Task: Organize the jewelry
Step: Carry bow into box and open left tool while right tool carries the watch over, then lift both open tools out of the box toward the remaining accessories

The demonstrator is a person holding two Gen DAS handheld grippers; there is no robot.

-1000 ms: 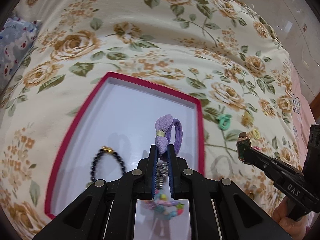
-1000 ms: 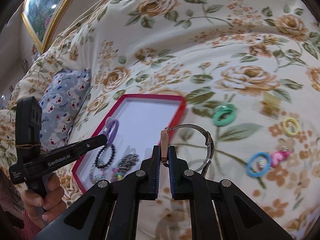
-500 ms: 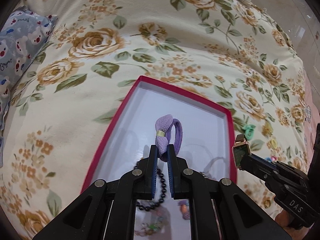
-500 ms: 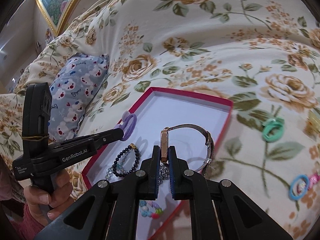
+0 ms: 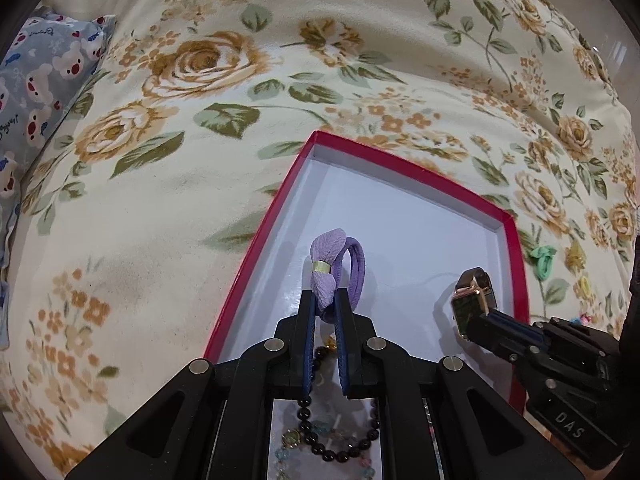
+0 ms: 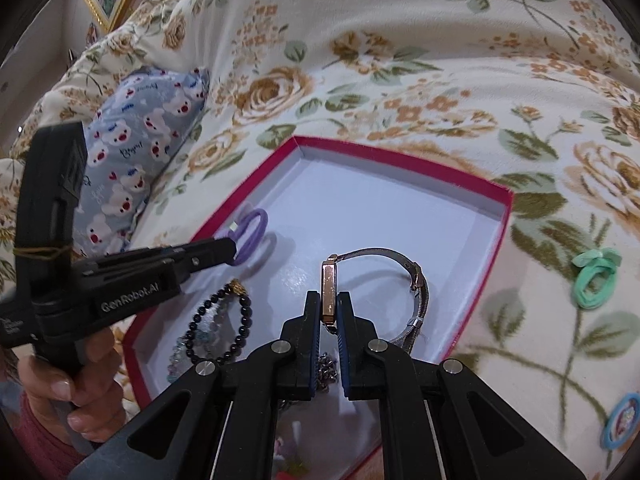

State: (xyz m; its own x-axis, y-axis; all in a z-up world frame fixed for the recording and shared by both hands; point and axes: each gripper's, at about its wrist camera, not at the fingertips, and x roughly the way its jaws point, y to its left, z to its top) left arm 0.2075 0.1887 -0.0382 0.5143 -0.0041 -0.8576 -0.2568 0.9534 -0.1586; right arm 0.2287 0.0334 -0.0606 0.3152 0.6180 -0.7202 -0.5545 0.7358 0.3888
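Left gripper (image 5: 325, 300) clamped on a lilac hair tie (image 5: 340, 268) with a ribbed bow and small gold band, held above the white floor of the red-rimmed box (image 5: 248, 264). Right gripper (image 6: 329, 312) clenched on a rose-gold rectangular watch (image 6: 329, 288), mesh strap looping toward 2 o'clock, over the box. Black bead bracelet (image 6: 236, 320) lying inside at 7 o'clock. Green hair tie (image 6: 596, 276) on the floral blanket (image 6: 440, 80) at 3 o'clock.
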